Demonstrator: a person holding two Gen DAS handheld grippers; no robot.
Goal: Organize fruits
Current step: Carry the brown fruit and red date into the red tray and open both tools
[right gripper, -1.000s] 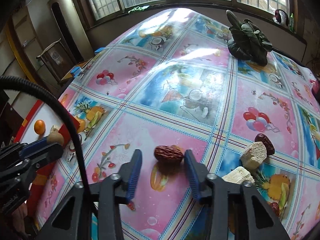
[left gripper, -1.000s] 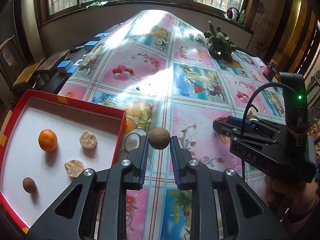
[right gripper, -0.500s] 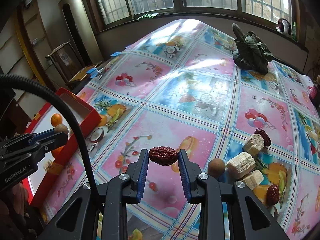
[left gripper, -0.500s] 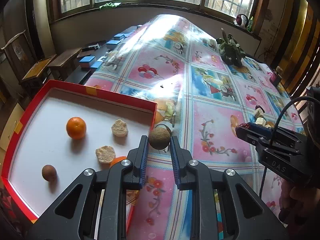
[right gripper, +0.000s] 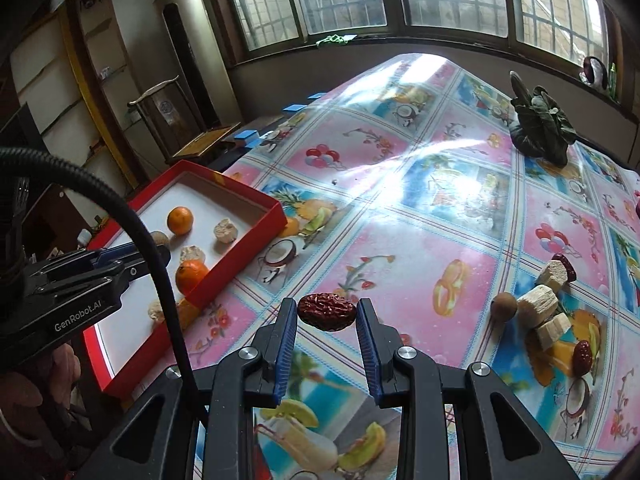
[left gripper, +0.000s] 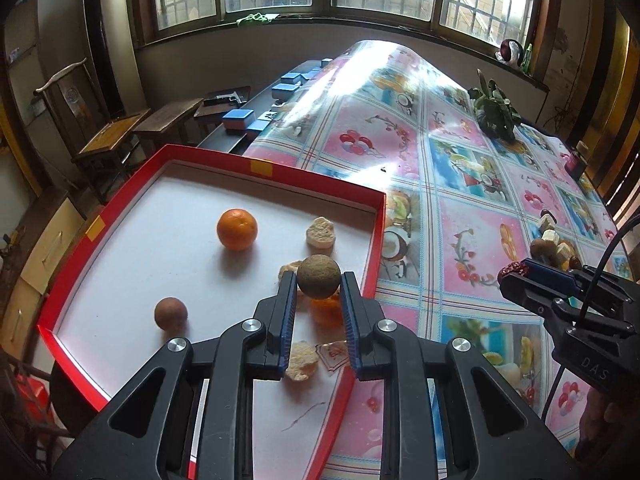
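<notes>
A round brown fruit (left gripper: 318,277) sits pinched between the blue pads of the left gripper (left gripper: 318,292), whose jaws are nearly closed on it; at the centre of the left wrist view it hangs over the right-hand part of the red tray (left gripper: 92,236), clear of the white floor below. Under and around it in the tray lie an orange (left gripper: 237,229) toward the upper middle, a second orange (left gripper: 326,312) half hidden behind the jaws, a smaller brown fruit (left gripper: 171,313) at lower left, and several pale dried slices (left gripper: 320,233).

In the right wrist view a wrinkled red date (right gripper: 327,313) is clamped lengthwise in the right gripper (right gripper: 327,322), jaws narrow and pressing on both ends. It is held above the patterned tablecloth (right gripper: 400,240), below the frame's centre, with the tray well off at middle left. A small pile of uncollected fruit (right gripper: 538,304) remains on the cloth at the right edge: pale chunks, a brown ball and two more dates.

The step in hand looks like the carry: both hands bring a piece toward the tray, the left already over it, the right not yet there. Next, the left load probably needs lowering onto a bare patch of white, away from the hidden orange, before the jaws part, since a round fruit dropped from height may roll. The date then has to cross the tray's red wall.
</notes>
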